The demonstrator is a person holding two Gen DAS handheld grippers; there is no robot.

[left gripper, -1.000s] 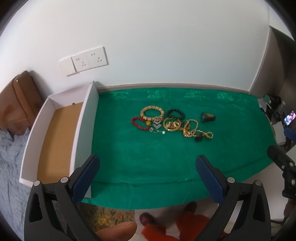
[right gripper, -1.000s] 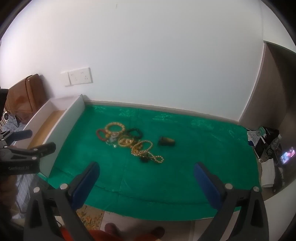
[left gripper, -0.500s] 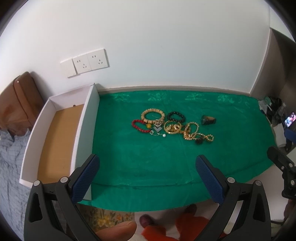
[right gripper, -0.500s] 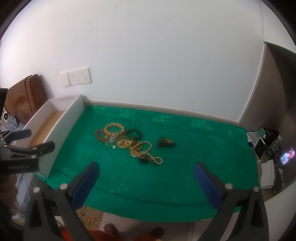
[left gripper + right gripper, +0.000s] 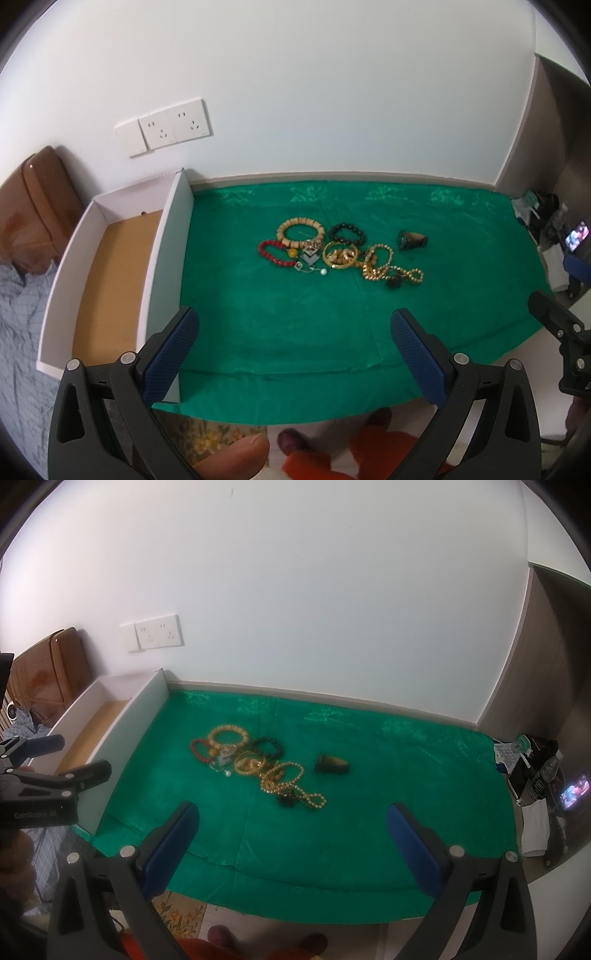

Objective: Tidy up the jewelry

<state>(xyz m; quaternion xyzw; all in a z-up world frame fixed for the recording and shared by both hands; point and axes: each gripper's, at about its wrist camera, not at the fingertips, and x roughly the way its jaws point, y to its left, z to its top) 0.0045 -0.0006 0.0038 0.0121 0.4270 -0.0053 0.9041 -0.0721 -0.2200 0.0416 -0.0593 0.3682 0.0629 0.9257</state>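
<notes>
A heap of jewelry lies mid-table on the green cloth (image 5: 280, 332): a beige bead bracelet (image 5: 300, 232), a red bead bracelet (image 5: 273, 253), a black bead bracelet (image 5: 346, 233), gold bangles (image 5: 340, 254), a gold bead necklace (image 5: 391, 267) and a dark stone piece (image 5: 412, 240). The heap also shows in the right wrist view (image 5: 255, 764). My left gripper (image 5: 293, 350) is open and empty, above the cloth's near edge. My right gripper (image 5: 291, 843) is open and empty, short of the heap.
A white open box (image 5: 168, 236) with a brown floor stands at the cloth's left edge. The wall with sockets (image 5: 173, 127) is behind. Bedding and a brown headboard (image 5: 40, 206) are left. Clutter and a lit phone (image 5: 574, 794) sit right.
Both grippers have pulled back and risen a little, so the jewelry sits lower and smaller in the views. Both jaws remain wide open.
</notes>
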